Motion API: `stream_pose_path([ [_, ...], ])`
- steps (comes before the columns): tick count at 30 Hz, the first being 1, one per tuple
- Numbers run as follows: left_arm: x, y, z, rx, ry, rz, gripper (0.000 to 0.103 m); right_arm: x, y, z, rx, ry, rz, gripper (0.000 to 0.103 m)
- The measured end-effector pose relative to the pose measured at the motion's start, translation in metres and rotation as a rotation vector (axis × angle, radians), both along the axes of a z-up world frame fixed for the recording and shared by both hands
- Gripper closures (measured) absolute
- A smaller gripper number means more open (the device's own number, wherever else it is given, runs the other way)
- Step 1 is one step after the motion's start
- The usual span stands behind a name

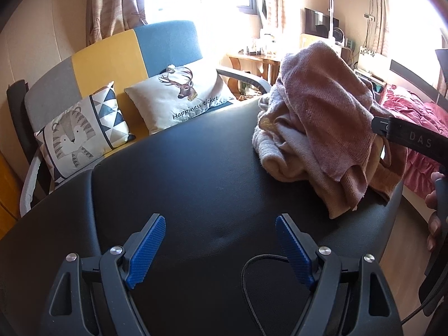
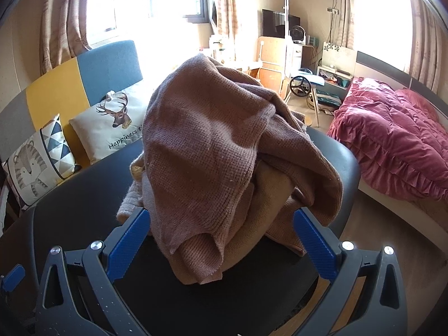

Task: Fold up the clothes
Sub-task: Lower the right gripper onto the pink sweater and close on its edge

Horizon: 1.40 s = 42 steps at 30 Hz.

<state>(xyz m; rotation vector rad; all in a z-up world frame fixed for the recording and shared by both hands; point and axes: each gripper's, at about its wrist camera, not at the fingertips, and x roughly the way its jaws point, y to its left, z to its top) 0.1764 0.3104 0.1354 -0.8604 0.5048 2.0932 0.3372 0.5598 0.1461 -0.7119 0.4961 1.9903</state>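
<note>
A heap of knitted clothes [image 1: 322, 128] lies on the black table [image 1: 182, 184] at its right side: a dusty pink waffle-knit piece [image 2: 201, 151] on top, tan and cream pieces under it. My left gripper [image 1: 219, 222] is open and empty over bare table, left of and nearer than the heap. My right gripper [image 2: 221, 218] is open, its blue fingers [image 2: 128, 240] on either side of the heap's near hanging edge, not closed on it. In the left wrist view the right gripper's black body [image 1: 406, 137] is at the heap's right side.
A sofa [image 1: 112, 64] with a tiger cushion [image 1: 81, 128] and a deer cushion [image 1: 179, 95] stands behind the table. A bed with a red quilt [image 2: 392, 145] is to the right. A black cable [image 1: 252, 268] lies on the table by the left gripper.
</note>
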Motion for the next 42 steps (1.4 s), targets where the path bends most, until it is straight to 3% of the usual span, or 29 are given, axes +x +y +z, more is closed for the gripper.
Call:
stream_pose_path([
  [7,-0.013,-0.011,0.007,0.053,0.0,0.059,0.02,-0.014,0.014,-0.003,0.015,0.006,0.028,0.0],
  [14,-0.033,-0.028,-0.001,0.058,-0.032,0.144,0.02,-0.034,0.031,-0.012,0.075,-0.049,0.045,0.0],
  [26,-0.033,-0.049,-0.017,0.011,-0.023,0.182,0.02,-0.038,0.086,-0.011,0.037,0.058,0.026,0.001],
  [30,-0.035,-0.053,-0.018,0.004,-0.025,0.194,0.02,-0.04,0.101,-0.017,-0.016,0.07,0.032,0.013],
  [38,-0.03,-0.057,-0.016,0.004,-0.009,0.191,0.02,-0.064,0.118,-0.043,-0.113,0.011,0.062,0.02],
  [41,-0.028,-0.058,-0.018,-0.007,0.002,0.192,0.02,-0.066,0.117,-0.048,-0.129,-0.007,0.061,0.042],
  [42,-0.028,-0.059,-0.019,-0.01,0.001,0.194,0.02,-0.067,0.115,-0.049,-0.133,-0.006,0.069,0.062],
])
